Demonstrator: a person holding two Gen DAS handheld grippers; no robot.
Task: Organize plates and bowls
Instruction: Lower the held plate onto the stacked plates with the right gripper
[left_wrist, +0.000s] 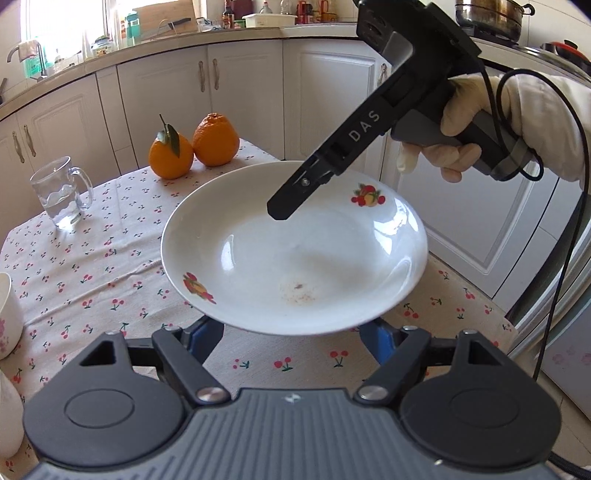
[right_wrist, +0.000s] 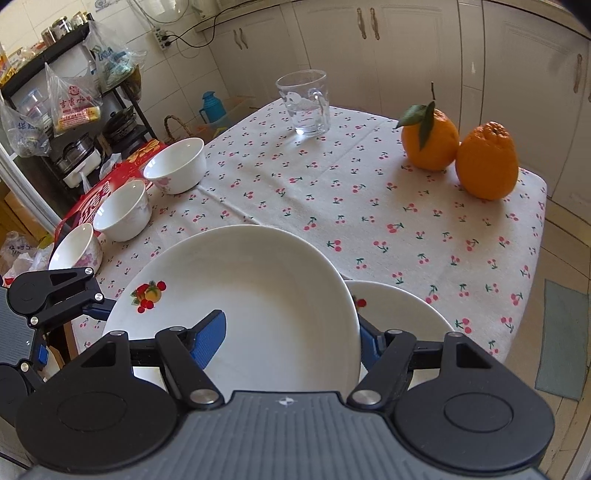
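We have a shallow white ceramic plate with fruit decals (right_wrist: 243, 306) lifted off the bench (right_wrist: 369, 206), which wears a cherry-print cloth. Our right gripper (right_wrist: 291, 338) is clenched on the plate's near rim: one blue pad (right_wrist: 208, 338) lies on the upper face, the other sits behind the rim edge. In the left wrist view the same plate fills the space just ahead of our left gripper (left_wrist: 295, 334), whose blue pads flank the near rim, spread wide; we cannot tell whether they touch it, and it reads as released.

Just right of the right gripper, below the held plate, a second white plate with a red decal (right_wrist: 402, 314) rests on the bench, partly covered. Three small white bowls with pink flowers (right_wrist: 123, 210) stand in a row well to the left. A clear glass mug of water (right_wrist: 306, 103) and two oranges (right_wrist: 458, 155) stand far ahead.

Risks, as we judge them:
- One-sided rim grip on a glazed plate; it could pivot or slip from the pads.
- Setting down too fast onto the second plate could chip both.
- A swing left could clip the bowls near the bench edge.
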